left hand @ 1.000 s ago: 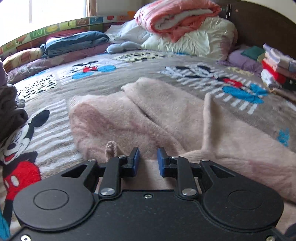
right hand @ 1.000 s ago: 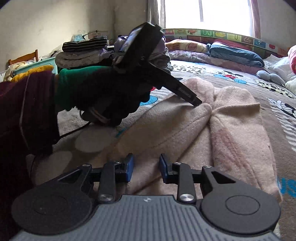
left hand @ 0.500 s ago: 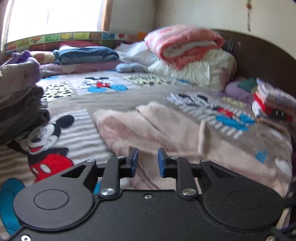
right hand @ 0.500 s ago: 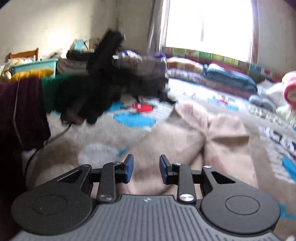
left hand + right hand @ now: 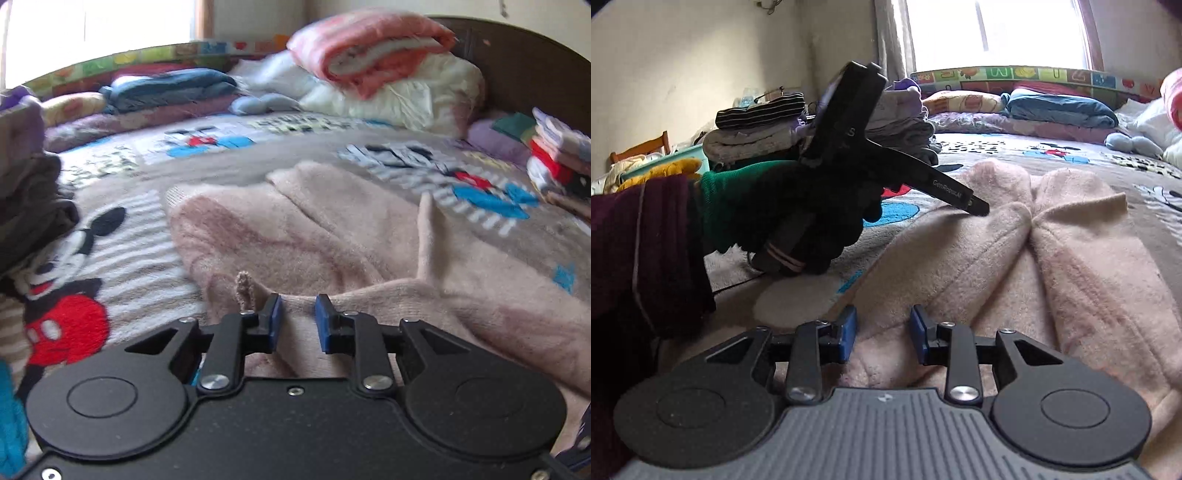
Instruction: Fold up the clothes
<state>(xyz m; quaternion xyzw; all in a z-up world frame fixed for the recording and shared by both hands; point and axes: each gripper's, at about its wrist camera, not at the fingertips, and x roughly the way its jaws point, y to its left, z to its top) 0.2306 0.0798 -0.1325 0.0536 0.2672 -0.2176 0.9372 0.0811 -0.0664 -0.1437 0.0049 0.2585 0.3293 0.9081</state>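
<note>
We see a soft pink robe [image 5: 332,236] lying bunched up on the bed [image 5: 122,236], near the edge closest to us. Our left tool [image 5: 297,319] sits low over the robe with its blue pads apart, and some pink cloth lies between them. We cannot tell if it grips the cloth. Our right tool [image 5: 882,334] is released too, just above the robe. In the right view a gloved hand [image 5: 798,210] holds the left tool, its tip touching the robe. Folded clothes [image 5: 775,129] are stacked by the bed's far side.
</note>
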